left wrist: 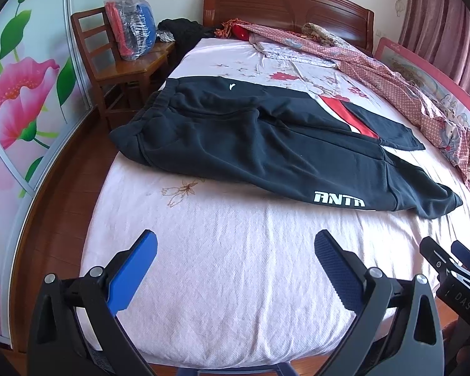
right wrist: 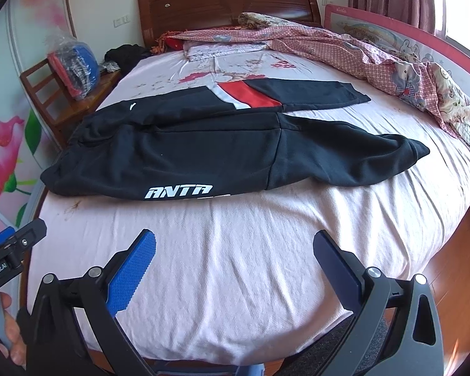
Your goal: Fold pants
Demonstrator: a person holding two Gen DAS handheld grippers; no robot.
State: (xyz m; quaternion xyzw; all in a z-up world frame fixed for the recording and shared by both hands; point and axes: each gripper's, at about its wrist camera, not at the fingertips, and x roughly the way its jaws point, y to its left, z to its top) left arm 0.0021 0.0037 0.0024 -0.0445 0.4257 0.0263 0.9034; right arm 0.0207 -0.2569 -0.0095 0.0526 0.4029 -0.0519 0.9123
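Observation:
Black ANTA sweatpants (left wrist: 253, 144) with a red and white stripe lie spread across the pink bed sheet (left wrist: 222, 266), waistband at the left, both legs running right; they also show in the right wrist view (right wrist: 203, 153). My left gripper (left wrist: 235, 244) is open and empty, held over the bare sheet near the foot of the bed, short of the pants. My right gripper (right wrist: 235, 244) is open and empty too, beside the left one, also short of the pants. The right gripper's tip shows in the left wrist view (left wrist: 448, 260).
A crumpled pink patterned quilt (right wrist: 376, 50) lies along the far right side by a pink bed rail (right wrist: 423, 47). A wooden headboard (left wrist: 285, 3) stands at the back. A wooden chair (left wrist: 119, 65) with a plastic bag of clothes (left wrist: 131, 22) stands left of the bed.

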